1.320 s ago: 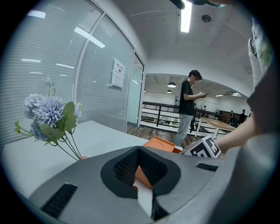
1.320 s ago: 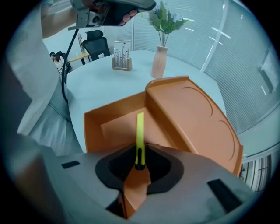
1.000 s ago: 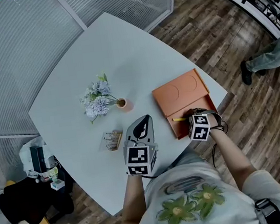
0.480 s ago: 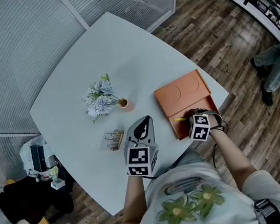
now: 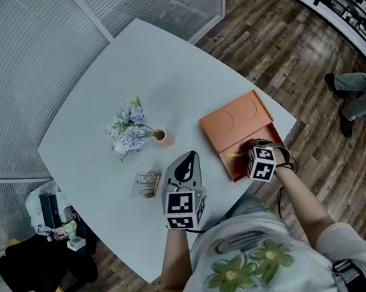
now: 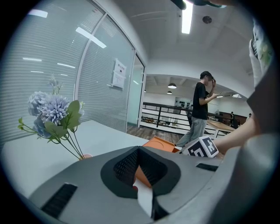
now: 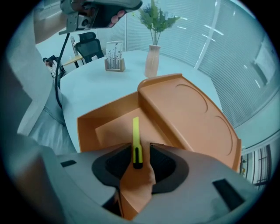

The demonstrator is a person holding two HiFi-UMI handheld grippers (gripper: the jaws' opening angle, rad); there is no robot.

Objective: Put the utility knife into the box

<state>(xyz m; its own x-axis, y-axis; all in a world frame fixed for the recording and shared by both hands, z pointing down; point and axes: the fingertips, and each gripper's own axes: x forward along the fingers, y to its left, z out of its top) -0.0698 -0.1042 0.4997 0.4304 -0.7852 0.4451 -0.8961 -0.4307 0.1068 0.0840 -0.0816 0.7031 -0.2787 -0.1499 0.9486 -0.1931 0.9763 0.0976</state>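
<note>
Head view: right gripper (image 5: 250,153) sits low over the open box (image 5: 233,120) near the table (image 5: 97,113) edge, with the left gripper (image 5: 186,165) idle beside it. Left gripper view: tips look pinched together on nothing, I think. Right gripper view: jaws opening, utility knife (image 7: 136,140) loose between them, blade end inside the box's open tray. Best bet is to back straight out and not nudge it.
</note>
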